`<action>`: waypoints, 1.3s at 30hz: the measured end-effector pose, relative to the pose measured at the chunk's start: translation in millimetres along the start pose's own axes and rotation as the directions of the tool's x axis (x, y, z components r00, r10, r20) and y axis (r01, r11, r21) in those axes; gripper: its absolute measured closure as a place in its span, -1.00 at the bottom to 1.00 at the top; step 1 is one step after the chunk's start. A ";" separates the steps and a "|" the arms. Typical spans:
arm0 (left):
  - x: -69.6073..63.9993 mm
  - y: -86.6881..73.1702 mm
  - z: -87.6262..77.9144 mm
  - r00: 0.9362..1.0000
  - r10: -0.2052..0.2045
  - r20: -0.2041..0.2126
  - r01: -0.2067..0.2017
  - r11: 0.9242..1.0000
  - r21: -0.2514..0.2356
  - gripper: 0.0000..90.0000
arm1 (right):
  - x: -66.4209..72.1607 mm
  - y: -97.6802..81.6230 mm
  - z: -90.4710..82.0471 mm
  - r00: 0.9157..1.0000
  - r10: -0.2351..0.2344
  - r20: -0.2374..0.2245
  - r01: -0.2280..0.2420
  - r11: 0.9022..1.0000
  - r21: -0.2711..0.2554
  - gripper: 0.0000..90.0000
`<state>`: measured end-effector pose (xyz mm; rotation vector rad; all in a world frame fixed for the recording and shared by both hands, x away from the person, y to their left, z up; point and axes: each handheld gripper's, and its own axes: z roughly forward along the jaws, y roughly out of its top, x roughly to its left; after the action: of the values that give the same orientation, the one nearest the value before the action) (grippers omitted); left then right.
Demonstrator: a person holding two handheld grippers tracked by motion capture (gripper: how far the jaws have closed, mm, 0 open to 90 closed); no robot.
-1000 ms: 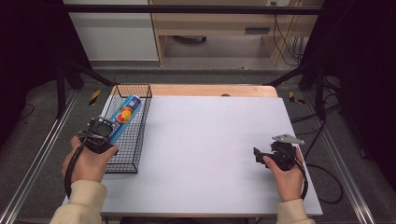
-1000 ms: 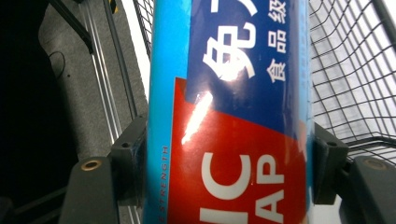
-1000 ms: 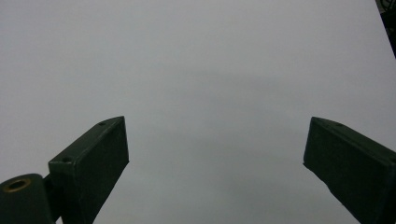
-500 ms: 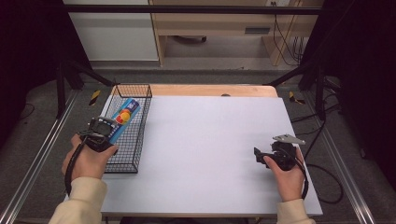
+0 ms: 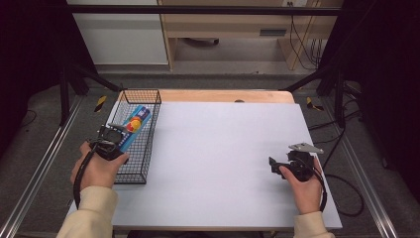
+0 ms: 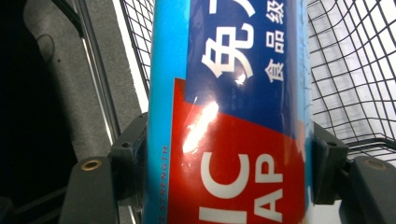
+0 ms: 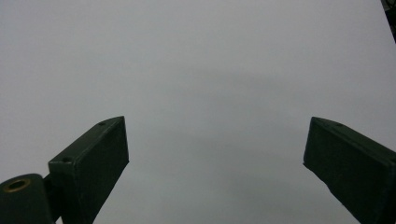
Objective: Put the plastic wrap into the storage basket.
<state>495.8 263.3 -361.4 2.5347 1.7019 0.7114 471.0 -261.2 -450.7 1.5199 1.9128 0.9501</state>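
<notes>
Left gripper (image 5: pixel 115 140) clamps a blue tube (image 5: pixel 132 127), one jaw pressed to each long side, as the left gripper view shows at close range (image 6: pixel 233 116). The tube lies over the wire basket (image 5: pixel 148 148) at the table's (image 5: pixel 223 148) left edge. Its long axis runs away from the person, along the basket's length. The near end sits between the jaws and the far end points toward the basket's far wall. Whether the tube rests on the basket floor or hangs just above it cannot be told.

Right gripper (image 5: pixel 277 166) hovers low over bare table at the right, well apart from the basket. Its jaws stand wide and hold nothing, and the right gripper view shows plain grey surface between them (image 7: pixel 215 154).

The left hand (image 5: pixel 96 168) is therefore the one placed to move the tube; any lift or set-down follows the basket's long direction.

Hidden or unclear: the tube's ends are cut off in the left gripper view, and its label is only partly legible.
</notes>
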 end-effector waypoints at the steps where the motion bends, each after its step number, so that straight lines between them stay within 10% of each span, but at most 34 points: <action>1: -0.4 -0.1 0.6 1.000 -0.001 -0.001 0.001 1.000 -0.001 -0.30 | 0.0 0.0 0.0 1.000 0.000 0.000 0.000 1.000 0.000 -0.85; 39: -2.4 6.9 12.0 0.999 0.013 0.043 -0.016 0.997 0.070 -0.29 | 1.0 0.3 1.3 1.000 -0.011 -0.015 0.011 1.000 0.003 -0.85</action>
<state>505.6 261.3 -371.3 2.5909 1.7270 0.6038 472.0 -259.9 -451.2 1.5067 1.9319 0.9566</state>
